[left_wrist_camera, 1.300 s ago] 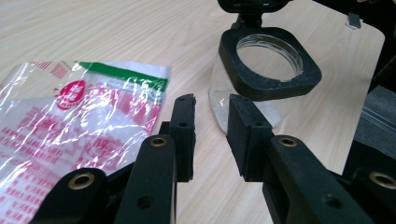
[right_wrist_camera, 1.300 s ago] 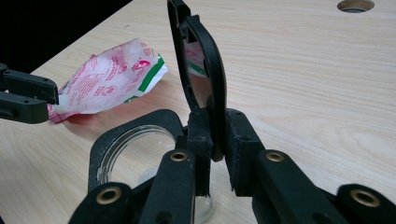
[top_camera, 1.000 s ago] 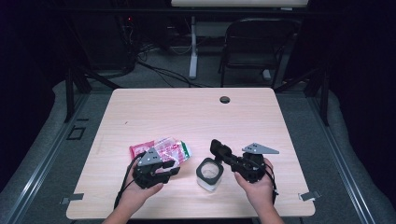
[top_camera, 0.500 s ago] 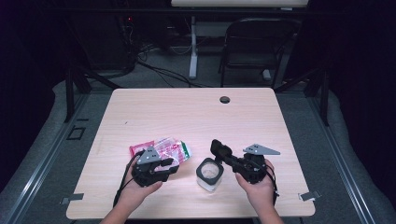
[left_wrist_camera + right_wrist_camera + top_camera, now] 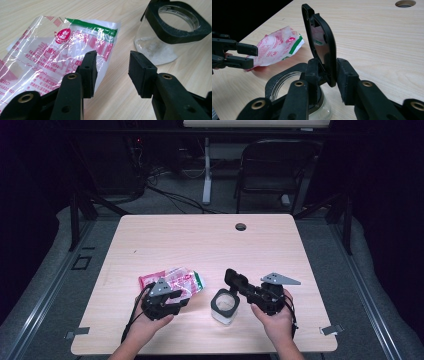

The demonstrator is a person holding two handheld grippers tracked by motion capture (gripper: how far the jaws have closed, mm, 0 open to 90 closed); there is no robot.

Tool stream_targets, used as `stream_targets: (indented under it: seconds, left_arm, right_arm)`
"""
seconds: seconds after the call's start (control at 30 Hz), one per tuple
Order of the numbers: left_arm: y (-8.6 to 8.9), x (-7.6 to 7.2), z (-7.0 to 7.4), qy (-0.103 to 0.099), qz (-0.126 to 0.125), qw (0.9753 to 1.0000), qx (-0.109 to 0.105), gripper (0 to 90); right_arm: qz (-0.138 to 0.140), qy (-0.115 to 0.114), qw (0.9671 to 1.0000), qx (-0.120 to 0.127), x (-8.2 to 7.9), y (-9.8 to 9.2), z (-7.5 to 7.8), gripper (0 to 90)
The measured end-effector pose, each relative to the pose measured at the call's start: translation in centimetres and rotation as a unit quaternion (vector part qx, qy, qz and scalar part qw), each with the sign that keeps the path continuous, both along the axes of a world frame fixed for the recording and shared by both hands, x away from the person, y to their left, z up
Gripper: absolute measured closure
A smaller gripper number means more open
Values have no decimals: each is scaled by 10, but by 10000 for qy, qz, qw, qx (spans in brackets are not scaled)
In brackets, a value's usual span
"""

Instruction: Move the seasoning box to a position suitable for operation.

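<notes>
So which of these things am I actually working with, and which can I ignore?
In the job:
- jar, open
- its hinged lid, clamped by the right gripper
- plastic packet, beside the open left gripper

Lying about:
- chair
- floor cables

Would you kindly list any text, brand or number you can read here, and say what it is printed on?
"6810" and "10": red digits at the left edge of the plastic packet.
Round red logo and rows of red characters on the packet: too small and glare-covered to read.
Jar and its lid: no text.
</notes>
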State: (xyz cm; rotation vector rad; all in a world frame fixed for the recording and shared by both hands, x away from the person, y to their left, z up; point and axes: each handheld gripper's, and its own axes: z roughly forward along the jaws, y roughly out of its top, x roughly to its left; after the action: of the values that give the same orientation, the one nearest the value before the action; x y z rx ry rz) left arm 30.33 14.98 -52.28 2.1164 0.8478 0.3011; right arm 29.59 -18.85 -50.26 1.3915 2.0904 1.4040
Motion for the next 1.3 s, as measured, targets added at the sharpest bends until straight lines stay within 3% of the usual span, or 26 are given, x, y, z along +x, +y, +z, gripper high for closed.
stream_targets:
  seconds: [0.27, 0.37, 0.5, 0.73, 1.07, 1.3]
  left_arm:
    - [-4, 2, -8, -141, 117, 9996, 197, 485]
    - [-6, 4, -11, -97, 227, 9993, 291, 465]
    - [-10, 7, -17, -137, 287, 9979, 570, 456]
    - [-16, 8, -23, -385, 314, 9937, 1002, 451]
    - [-19, 12, -26, -426, 334, 9920, 1141, 453]
    - [-22, 12, -25, -491, 246, 9922, 1118, 529]
  right_arm:
    - [32, -120, 9999, -4, -2, 3, -2, 637]
    - [56, -127, 9999, 8, -4, 3, -2, 632]
    - [45, -156, 9999, 41, -6, 2, -2, 623]
    - [27, -236, 9997, 36, -11, 0, 0, 613]
    - [32, -301, 9995, 45, -17, -3, 1, 611]
    - [56, -408, 9991, 92, -21, -5, 4, 601]
